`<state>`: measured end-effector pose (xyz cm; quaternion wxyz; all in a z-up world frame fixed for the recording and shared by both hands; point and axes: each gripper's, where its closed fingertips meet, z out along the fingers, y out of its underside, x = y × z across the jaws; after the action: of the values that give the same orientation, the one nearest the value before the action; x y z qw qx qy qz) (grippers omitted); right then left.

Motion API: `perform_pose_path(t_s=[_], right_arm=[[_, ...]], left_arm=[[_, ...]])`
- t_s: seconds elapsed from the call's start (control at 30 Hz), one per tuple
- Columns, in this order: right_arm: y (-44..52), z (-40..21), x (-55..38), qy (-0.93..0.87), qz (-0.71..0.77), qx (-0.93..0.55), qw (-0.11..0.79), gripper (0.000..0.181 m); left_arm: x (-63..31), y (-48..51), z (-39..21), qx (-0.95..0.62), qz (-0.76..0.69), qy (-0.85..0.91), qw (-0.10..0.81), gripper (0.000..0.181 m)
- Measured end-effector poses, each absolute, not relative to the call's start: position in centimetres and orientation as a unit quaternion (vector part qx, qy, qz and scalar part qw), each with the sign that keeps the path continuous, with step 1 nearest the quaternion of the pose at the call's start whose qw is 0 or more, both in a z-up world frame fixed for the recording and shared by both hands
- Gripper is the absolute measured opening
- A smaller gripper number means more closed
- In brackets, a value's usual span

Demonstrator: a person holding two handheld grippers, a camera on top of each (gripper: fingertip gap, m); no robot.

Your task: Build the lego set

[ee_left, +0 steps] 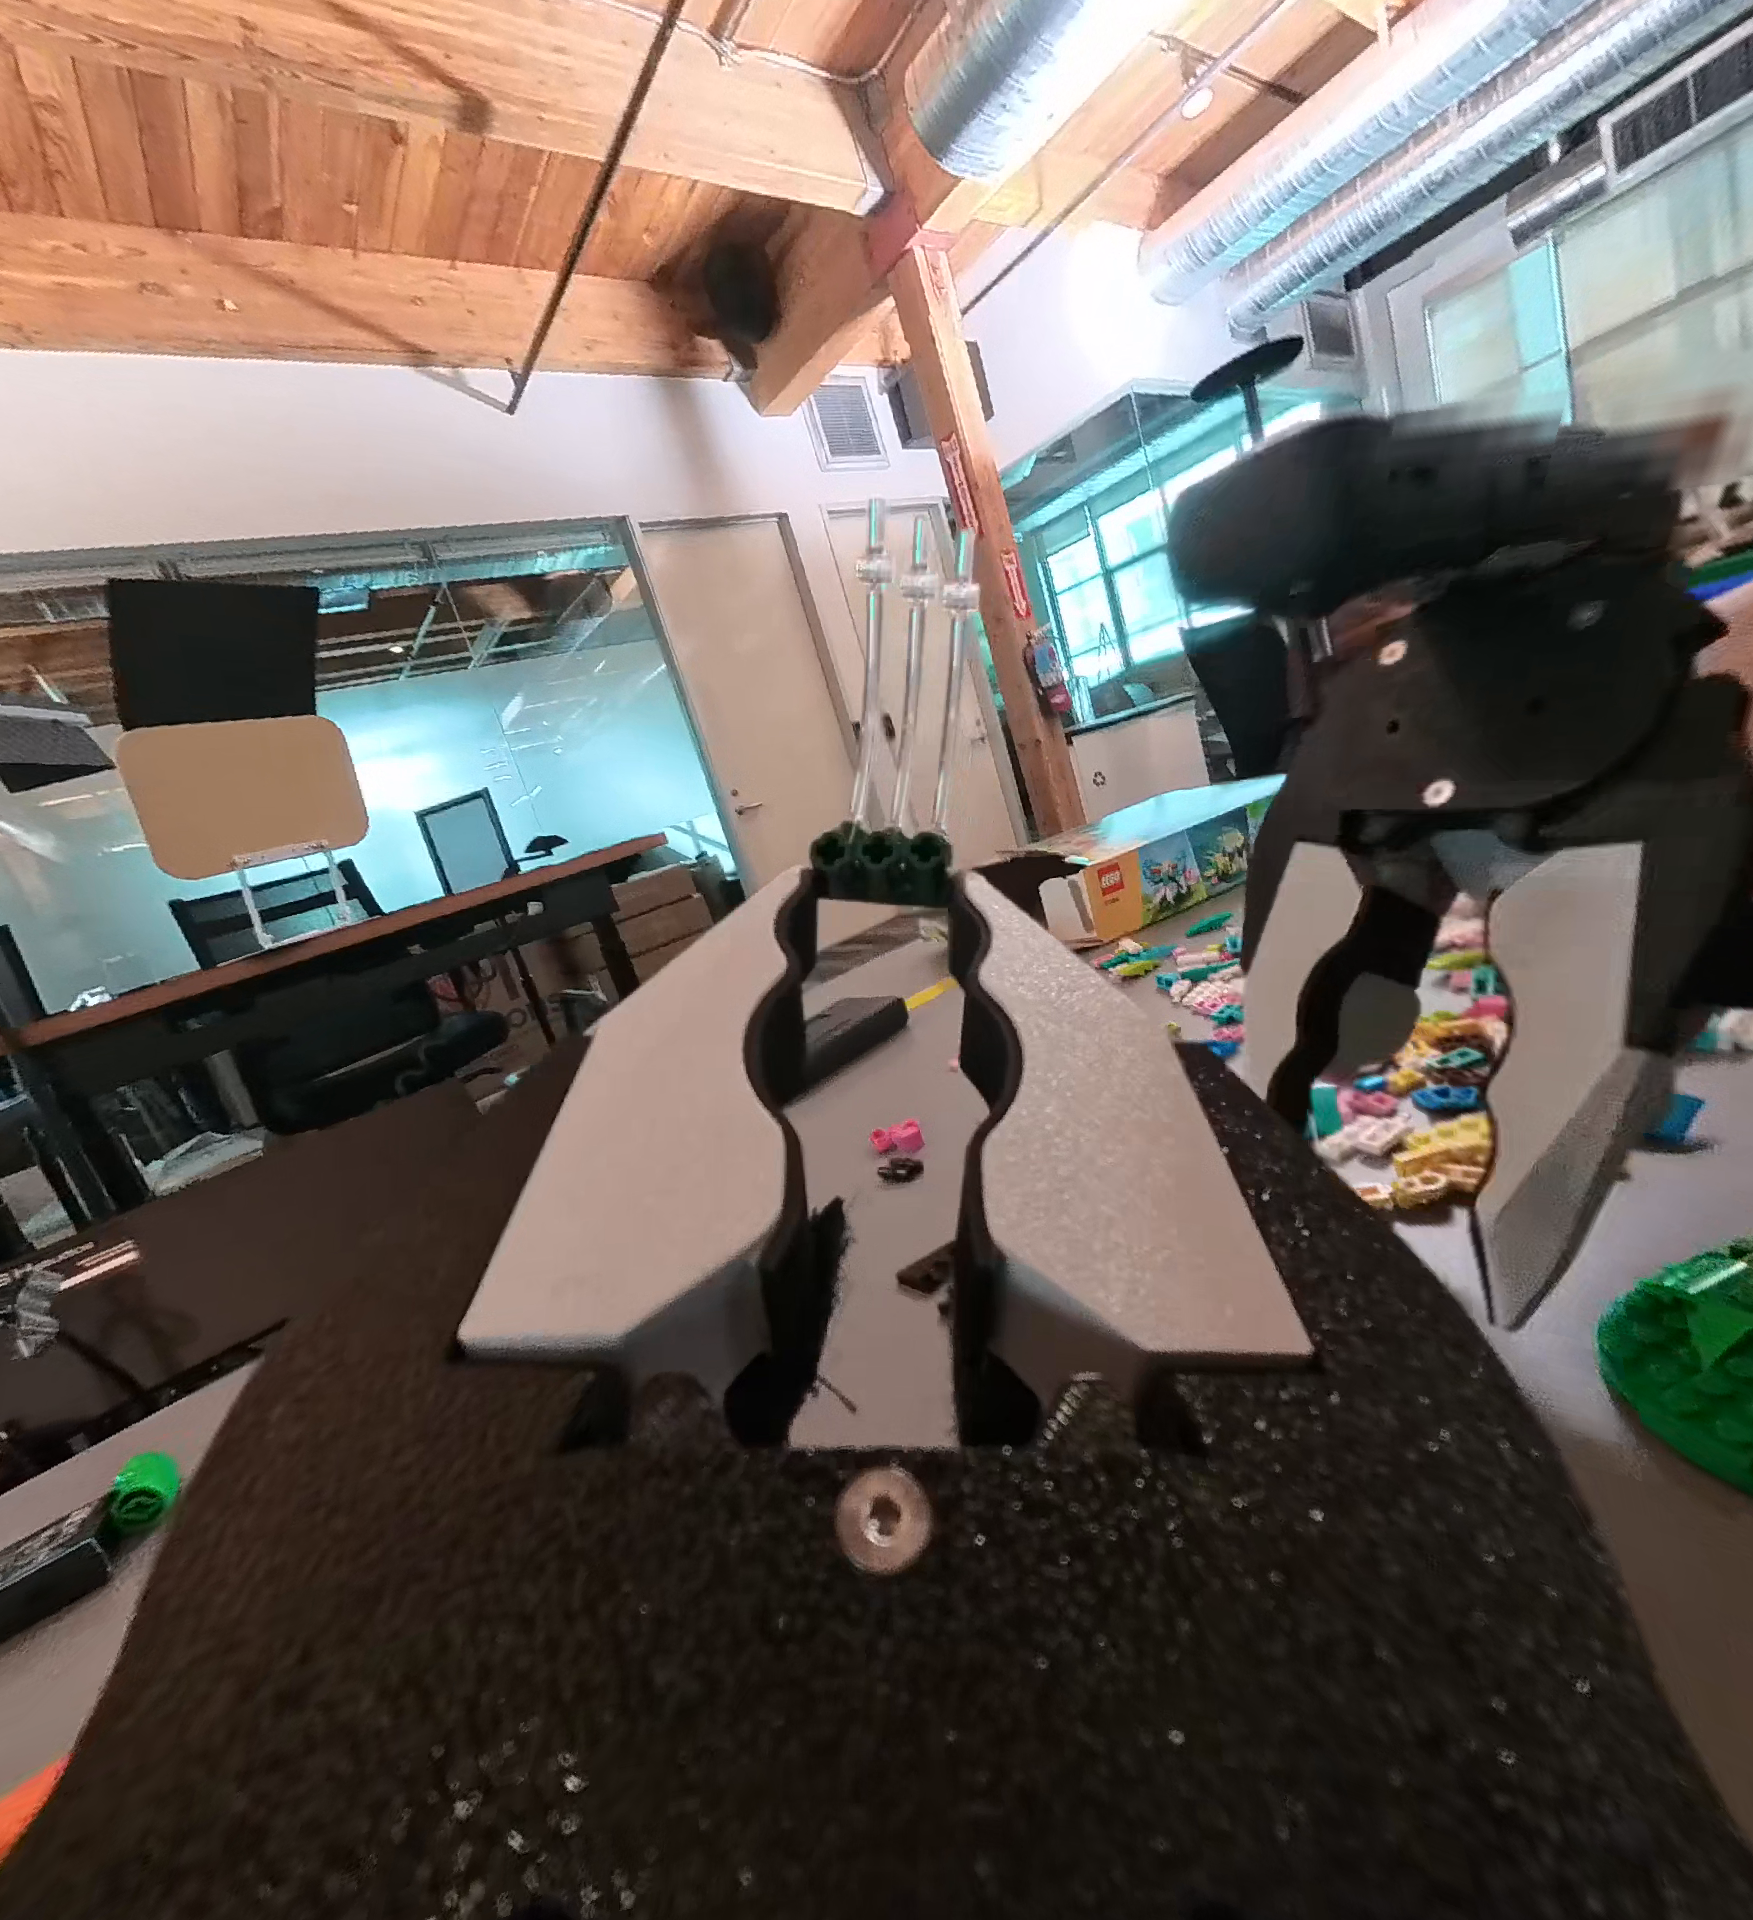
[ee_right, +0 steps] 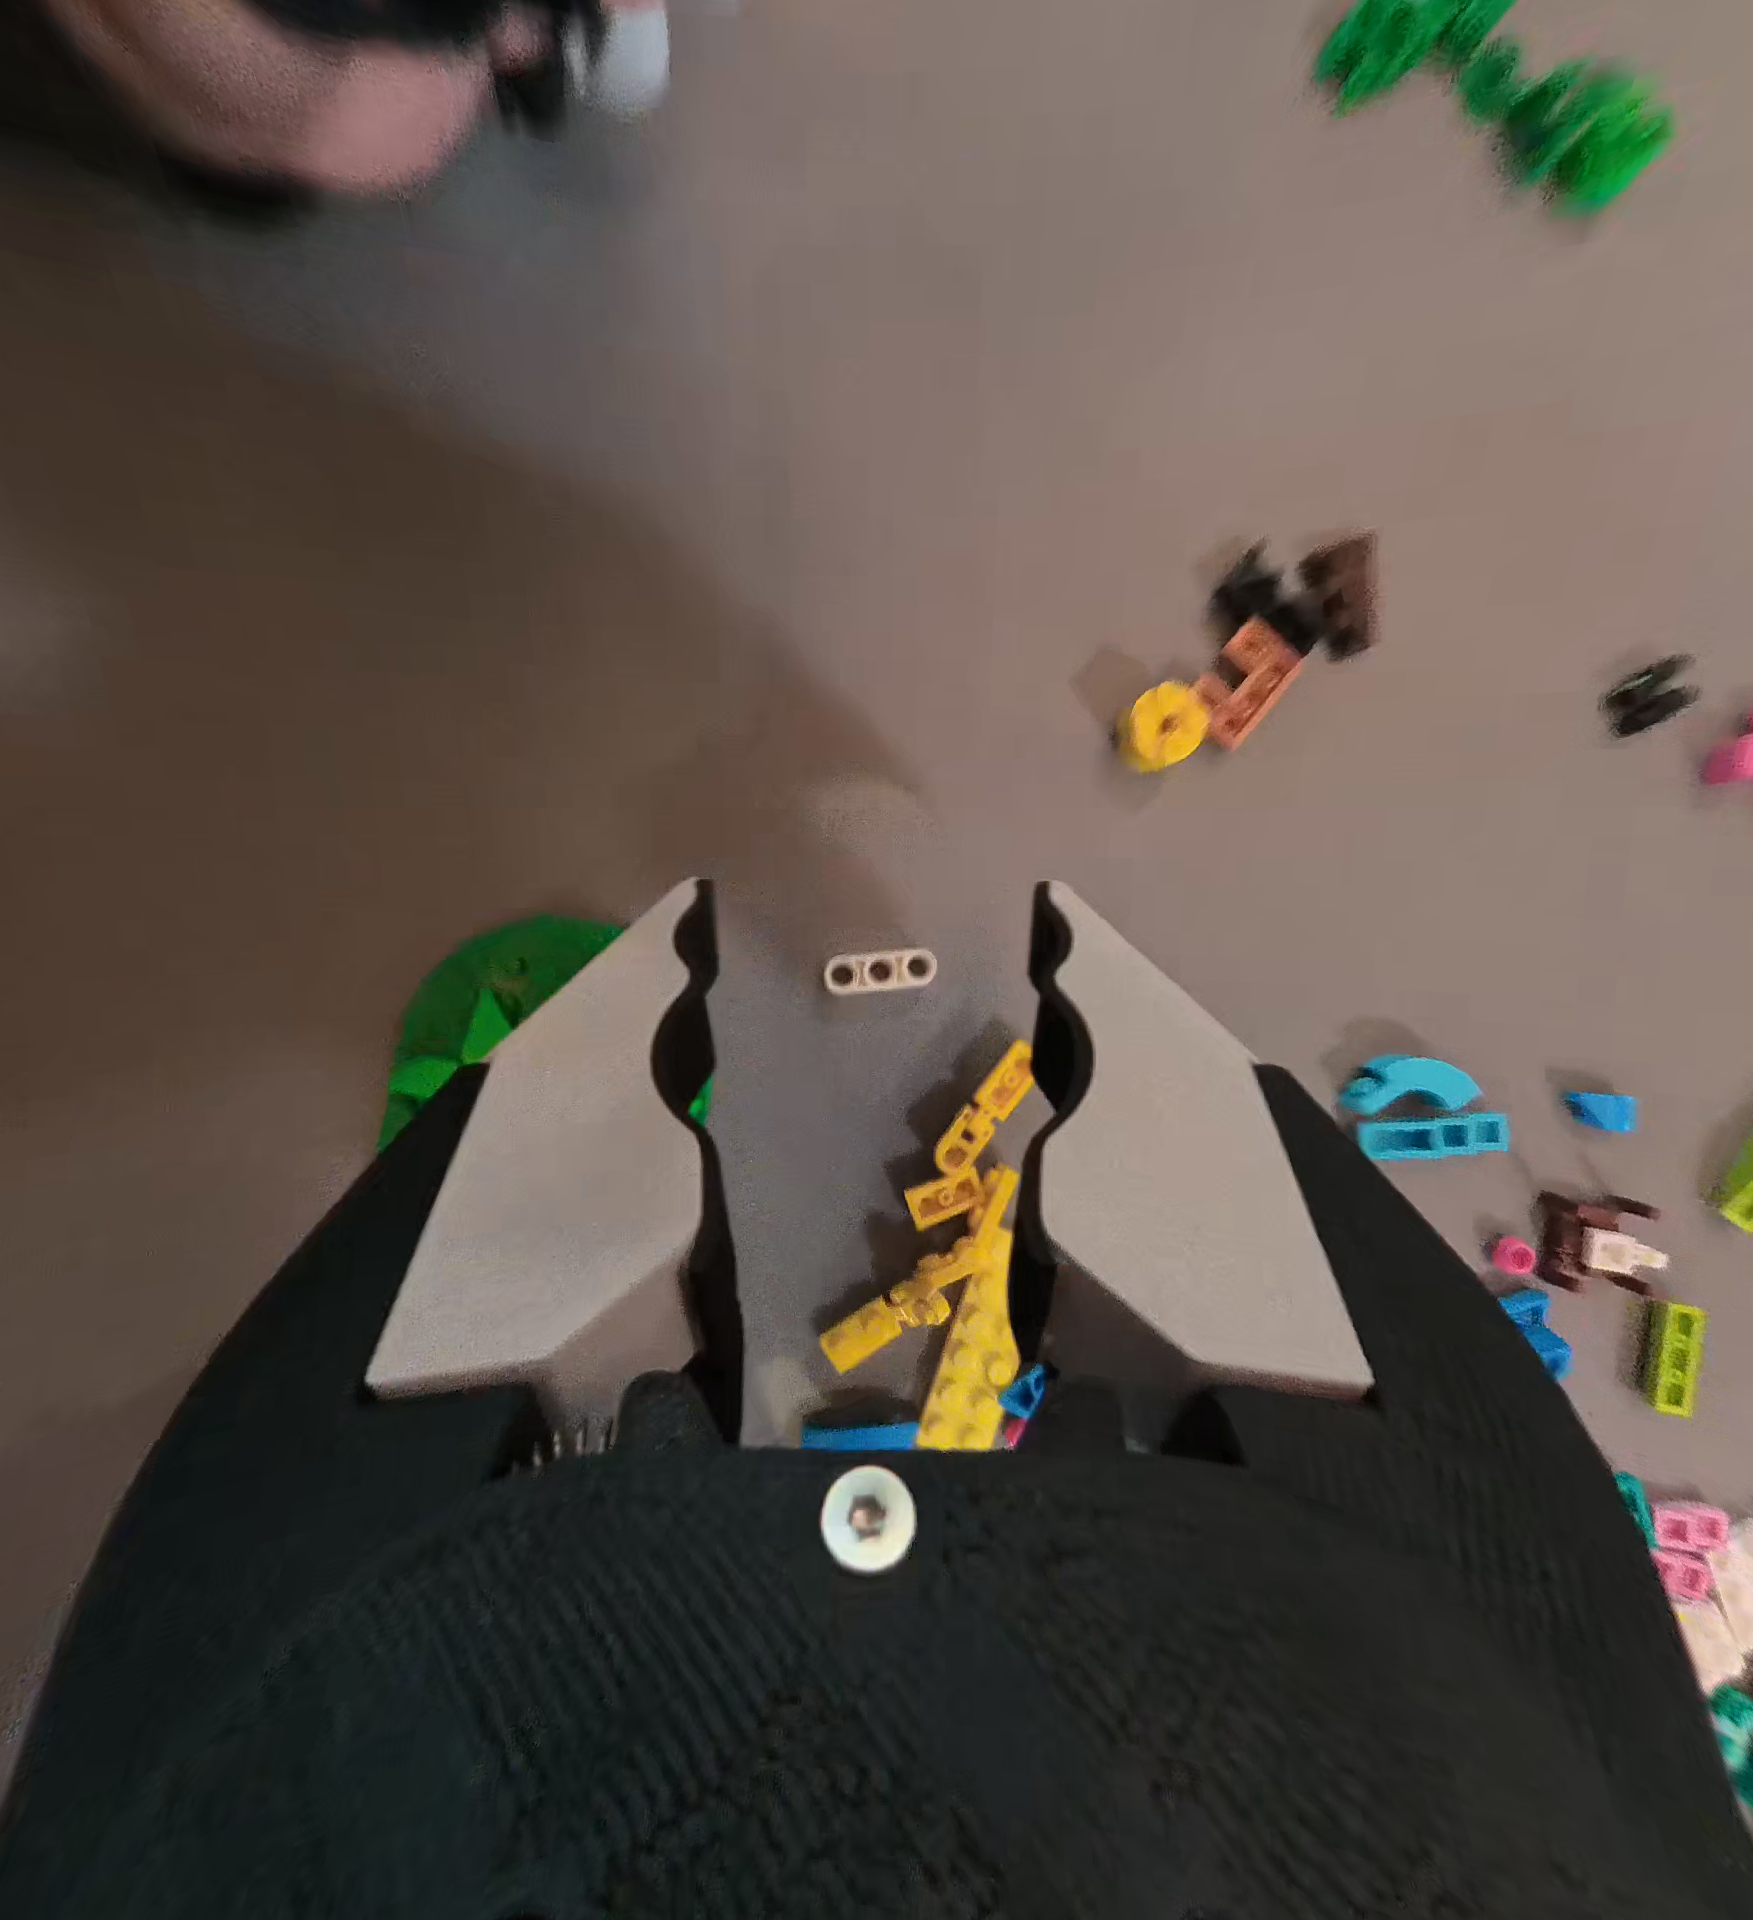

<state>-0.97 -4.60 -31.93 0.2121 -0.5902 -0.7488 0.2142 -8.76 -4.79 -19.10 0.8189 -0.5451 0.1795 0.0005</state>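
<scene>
My left gripper [ee_left: 882, 888] is shut on a dark green three-hole piece [ee_left: 880, 881] that carries three clear rods [ee_left: 913, 665] pointing up, held above the grey table. My right gripper [ee_right: 872, 904] is open and empty, pointing down at the table. A small white three-hole beam [ee_right: 880, 971] lies between its fingertips below. Yellow pieces [ee_right: 965, 1257] lie between its fingers nearer the camera. The right gripper also shows in the left wrist view [ee_left: 1371, 1049], blurred, over a pile of coloured bricks [ee_left: 1423, 1081].
A green round plate build [ee_left: 1745, 1351] lies at the right; it also shows in the right wrist view [ee_right: 477, 1018]. Green foliage pieces [ee_right: 1516, 94], a yellow-orange-brown cluster [ee_right: 1236, 665], and blue, lime and pink bricks [ee_right: 1433, 1132] lie scattered. The set's box [ee_left: 1152, 883] stands at the back. About 15 cm separates my left fingertips from my right.
</scene>
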Motion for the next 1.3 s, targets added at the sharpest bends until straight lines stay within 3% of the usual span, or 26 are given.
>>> perform_pose_path(t_s=[0.03,0.17,0.3,0.53,0.83,1.17,1.3], right_arm=[[-4.5,-30.3,-1.6,-0.730,0.237,-0.589,0.254,0.064],[-3.4,-19.9,-4.8,-0.568,0.338,-0.564,0.495,0.063],[-4.6,-13.4,-5.8,-0.445,0.407,-0.510,0.613,0.049],[-5.7,-12.3,-7.0,-0.400,0.408,-0.490,0.658,0.014],[-5.2,-12.3,-6.6,-0.393,0.349,-0.486,0.698,0.007],[-4.9,-12.4,-6.5,-0.379,0.315,-0.482,0.725,0.007],[-5.3,-12.5,-6.5,-0.384,0.334,-0.477,0.716,0.033]], left_arm=[[-8.9,-4.9,-18.8,-0.540,0.000,0.175,0.823,0.022],[-8.6,-5.5,-18.2,-0.527,-0.028,0.162,0.834,0.023],[-7.3,-6.1,-18.0,-0.515,-0.036,0.183,0.837,0.022],[-6.9,-6.2,-18.1,-0.511,-0.033,0.194,0.837,0.022],[-6.5,-6.3,-18.1,-0.510,-0.035,0.199,0.836,0.023],[-6.5,-6.1,-18.2,-0.512,-0.035,0.198,0.835,0.022],[-6.4,-6.1,-18.1,-0.512,-0.036,0.198,0.835,0.022]])
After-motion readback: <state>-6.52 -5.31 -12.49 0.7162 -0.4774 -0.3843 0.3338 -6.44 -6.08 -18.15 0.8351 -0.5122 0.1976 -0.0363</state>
